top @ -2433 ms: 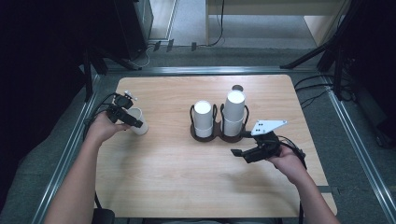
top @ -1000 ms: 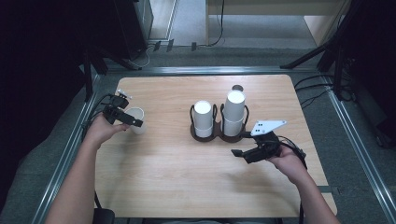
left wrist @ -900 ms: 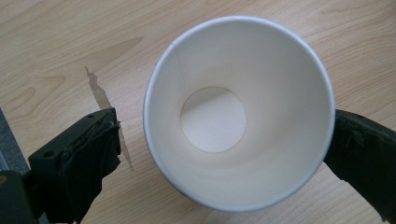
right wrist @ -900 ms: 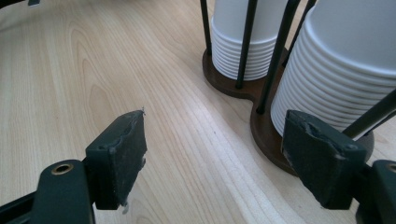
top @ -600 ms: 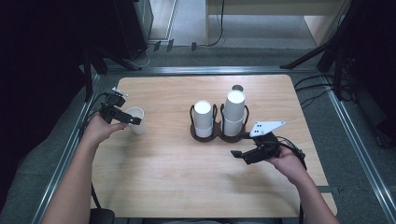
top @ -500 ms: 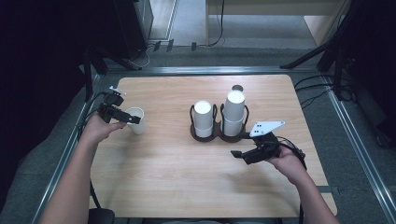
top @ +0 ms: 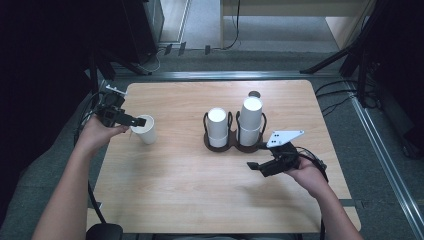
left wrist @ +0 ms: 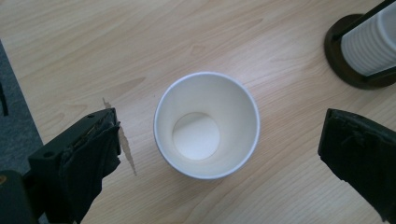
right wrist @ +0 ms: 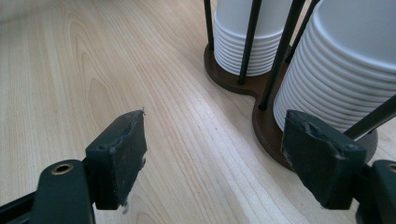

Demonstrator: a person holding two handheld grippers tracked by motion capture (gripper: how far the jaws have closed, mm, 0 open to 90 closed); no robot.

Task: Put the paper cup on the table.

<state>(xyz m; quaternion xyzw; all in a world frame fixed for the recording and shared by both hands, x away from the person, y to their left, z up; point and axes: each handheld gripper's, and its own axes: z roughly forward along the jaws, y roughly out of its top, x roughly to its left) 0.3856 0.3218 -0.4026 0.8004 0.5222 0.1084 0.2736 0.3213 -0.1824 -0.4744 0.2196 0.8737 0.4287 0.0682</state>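
since a couple of seconds ago the left tongs (top: 131, 121) have lifted off the paper cup (top: 144, 129) and drawn back toward the counter's (top: 180, 185) left edge, leaving the cup standing alone, upright and mouth up; the right hand has kept its place. nearest the person, the right tongs (top: 260, 166) hover low over bare wood in front of the cup holder (top: 235, 146), jaws spread and holding nothing. in the left gripper view the cup (left wrist: 207, 124) sits straight below, centred between the released jaws, its axis vertical and clear of both pads. the left hand is plainly the nearer to it; a straight drop would likely bracket the rim again. farther across, two stacks of paper cups (top: 251, 120) stand in the holder, well apart from the lone cup.
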